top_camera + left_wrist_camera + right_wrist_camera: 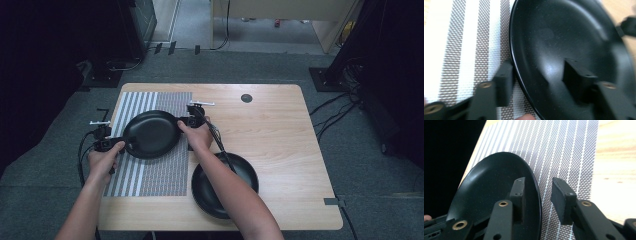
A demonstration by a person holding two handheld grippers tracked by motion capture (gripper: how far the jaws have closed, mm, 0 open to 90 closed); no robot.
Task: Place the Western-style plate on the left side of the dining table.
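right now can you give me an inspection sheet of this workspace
surface: light wooden table with a striped placemat on its left part.
job's things: black plate on the placemat, its rim between the jaws of both grippers; no pad visibly presses on it.
clutter: second black plate near the front edge, partly under the right forearm; a round dark grommet at the back.
grippers: left gripper at the plate's left rim, right gripper at its right rim, jaws of each apart astride the rim.
cables: one trails from each gripper; more lie on the floor at right.
surroundings: grey carpet, dark stands and equipment around the table.
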